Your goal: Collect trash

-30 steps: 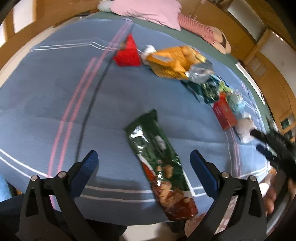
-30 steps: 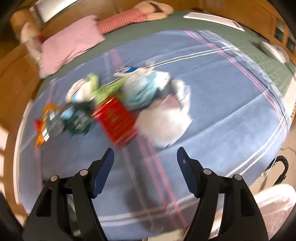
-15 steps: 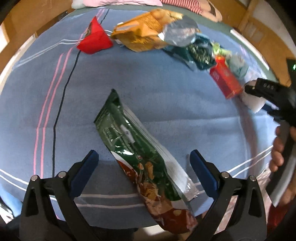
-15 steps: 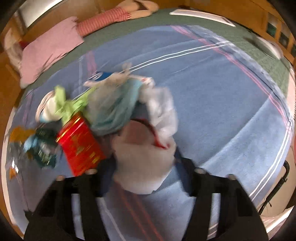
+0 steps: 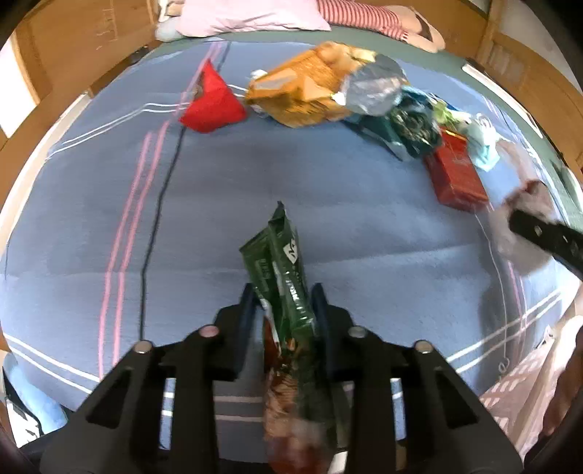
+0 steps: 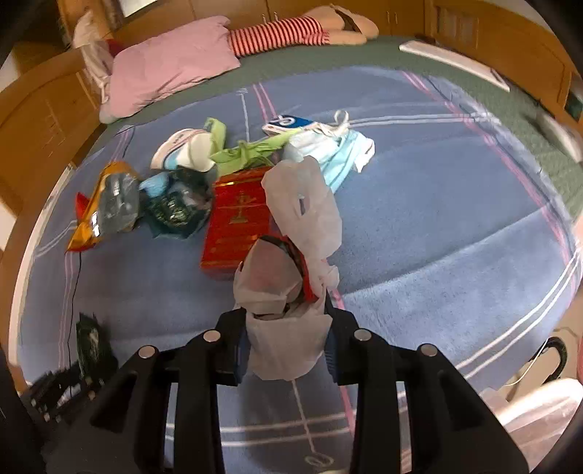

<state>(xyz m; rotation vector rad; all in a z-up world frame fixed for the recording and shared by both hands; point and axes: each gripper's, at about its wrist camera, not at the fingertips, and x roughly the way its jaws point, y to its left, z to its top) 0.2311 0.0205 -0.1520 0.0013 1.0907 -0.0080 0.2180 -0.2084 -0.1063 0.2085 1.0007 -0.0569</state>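
A big blue blanket (image 5: 364,226) with pink and white stripes covers the bed. At the far end lies a pink pillow (image 6: 171,65), with a striped soft toy (image 6: 291,31) next to it.

The trash sits in a row across the blanket. There is an orange bag (image 5: 309,94) with a shiny silver end, and a red bag (image 5: 211,104) just beside it. A dark teal wrapper (image 5: 408,127) lies next to the orange bag. A red box (image 6: 237,222) lies flat by the teal wrapper. Behind the box are a green bag (image 6: 247,151) and a light blue bag (image 6: 339,153).

The left gripper (image 5: 282,302) is closing its jaws on a long green snack bag (image 5: 288,269). The blue pads press on both sides of the bag. The bag's top end sticks out past the pads, over the blanket.

The right gripper (image 6: 286,346) is closing its jaws on a white plastic bag (image 6: 284,313). The pads squeeze the bag's lower part. The rest of the white bag stands up in front of the red box, and something red and dark shows inside it.

A pale plastic sheet (image 5: 524,383) shows at the bed's near edge.
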